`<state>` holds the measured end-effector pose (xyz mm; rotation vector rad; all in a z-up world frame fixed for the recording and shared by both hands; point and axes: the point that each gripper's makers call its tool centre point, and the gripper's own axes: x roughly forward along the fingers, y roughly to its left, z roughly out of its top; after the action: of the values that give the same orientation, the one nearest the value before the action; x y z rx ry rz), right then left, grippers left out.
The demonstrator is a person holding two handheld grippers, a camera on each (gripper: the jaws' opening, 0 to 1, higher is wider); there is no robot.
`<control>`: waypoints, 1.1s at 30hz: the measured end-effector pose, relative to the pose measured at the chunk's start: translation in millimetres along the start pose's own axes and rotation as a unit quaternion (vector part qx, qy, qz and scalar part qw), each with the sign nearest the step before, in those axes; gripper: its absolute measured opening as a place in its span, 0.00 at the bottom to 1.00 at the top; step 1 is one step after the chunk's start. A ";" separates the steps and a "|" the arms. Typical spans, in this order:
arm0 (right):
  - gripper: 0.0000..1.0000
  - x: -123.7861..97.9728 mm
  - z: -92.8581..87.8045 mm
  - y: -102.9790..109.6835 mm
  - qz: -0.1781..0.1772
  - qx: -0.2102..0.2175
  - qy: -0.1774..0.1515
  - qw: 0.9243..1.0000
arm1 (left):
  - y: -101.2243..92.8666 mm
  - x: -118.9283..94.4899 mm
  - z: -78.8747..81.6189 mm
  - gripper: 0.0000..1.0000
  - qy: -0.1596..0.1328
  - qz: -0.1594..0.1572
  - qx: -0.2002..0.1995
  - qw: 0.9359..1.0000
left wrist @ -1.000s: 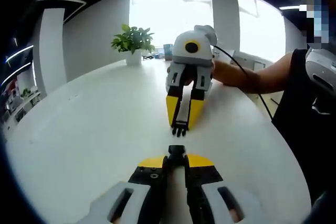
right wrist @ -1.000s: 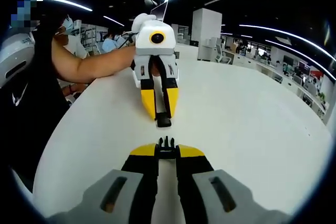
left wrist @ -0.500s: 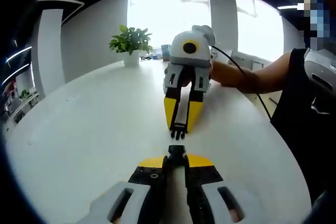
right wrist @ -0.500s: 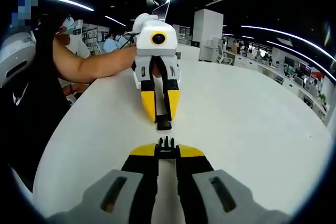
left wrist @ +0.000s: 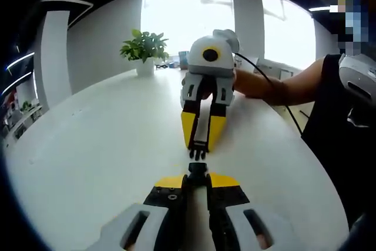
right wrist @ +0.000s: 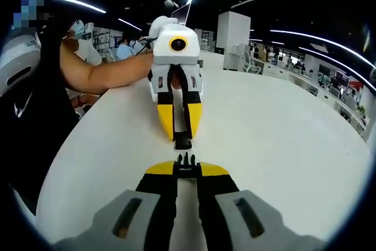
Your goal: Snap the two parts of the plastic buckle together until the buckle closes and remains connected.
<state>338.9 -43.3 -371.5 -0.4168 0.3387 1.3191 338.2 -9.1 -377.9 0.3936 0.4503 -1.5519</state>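
Both buckle halves mostly hidden inside clamping jaws: socket part [left wrist: 197,171] tip only; pronged part [right wrist: 187,161] prongs only, at 6 o'clock.

We see a smooth, matt white table [left wrist: 94,145]; on it, black plastic buckle halves [left wrist: 198,170] [right wrist: 186,161] between glossy yellow-tipped plastic grippers [left wrist: 197,176] [right wrist: 187,171].

Ahead of the left gripper [left wrist: 198,170], a white table [left wrist: 106,139] runs to a potted plant [left wrist: 144,50] before bright windows [left wrist: 188,16]; ahead of the right gripper [right wrist: 187,165], ceiling light strips [right wrist: 305,30] (curved) cross a dim office.
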 end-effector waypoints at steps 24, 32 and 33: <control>0.12 2.8 0.5 0.1 0.004 0.001 -0.007 1.000 | -0.5 3.6 1.0 0.12 -0.004 -0.003 0.002 1.000; 0.12 3.6 0.9 1.7 0.008 0.004 -0.009 1.000 | -1.1 4.8 1.5 0.12 -0.005 -0.005 0.001 1.000; 0.13 3.6 0.9 1.6 0.008 0.004 -0.009 1.000 | -1.0 4.9 1.6 0.12 -0.005 -0.005 0.001 1.000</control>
<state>338.1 -39.5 -372.5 -0.3969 0.3328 1.3364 337.1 -14.1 -379.0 0.3853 0.4428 -1.5636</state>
